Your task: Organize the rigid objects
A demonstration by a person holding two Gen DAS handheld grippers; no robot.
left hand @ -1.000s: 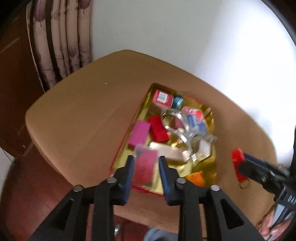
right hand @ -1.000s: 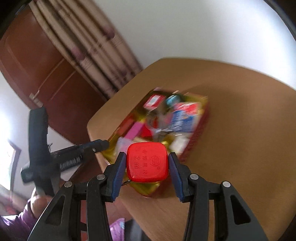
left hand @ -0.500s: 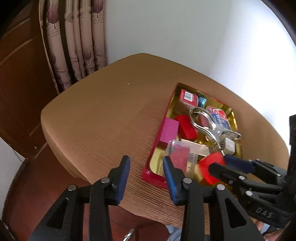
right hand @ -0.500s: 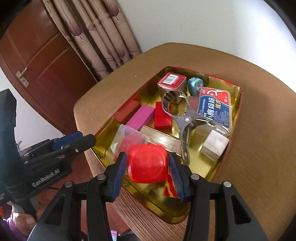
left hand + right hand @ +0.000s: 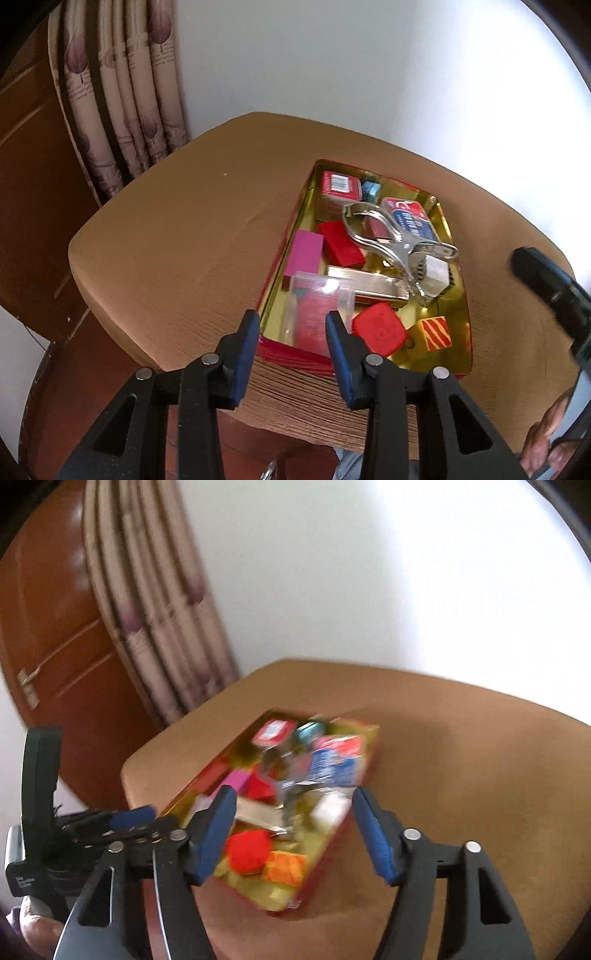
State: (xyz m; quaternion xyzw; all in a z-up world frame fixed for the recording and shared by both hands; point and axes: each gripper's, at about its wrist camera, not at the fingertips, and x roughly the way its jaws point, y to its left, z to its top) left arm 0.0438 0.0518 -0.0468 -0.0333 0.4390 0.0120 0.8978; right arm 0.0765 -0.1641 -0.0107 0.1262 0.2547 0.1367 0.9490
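A: What is sitting in the gold tin tray (image 5: 458, 295) on the round-cornered wooden table (image 5: 177, 236)?

B: A rounded red plastic block (image 5: 378, 330) is lying at the tray's six o'clock end, touching a striped orange cube (image 5: 434, 333). A shiny metal clamp (image 5: 391, 236) is resting across the middle, with a pink block (image 5: 304, 253), a red block (image 5: 341, 244) and a clear plastic case (image 5: 317, 306) at its nine o'clock side.

A: And the grippers?

B: The right gripper (image 5: 293, 830) is hanging wide apart with nothing between its blue pads; its jaws have just been opening, and the red block is lying loose beneath them. The left gripper (image 5: 290, 334) is standing partly spread at the tray's near rim, gripping nothing.

A: How much room is showing?

B: Bare grained tabletop is stretching toward nine o'clock. A white wall, a patterned curtain (image 5: 122, 99) and a brown door (image 5: 51, 635) are standing behind.
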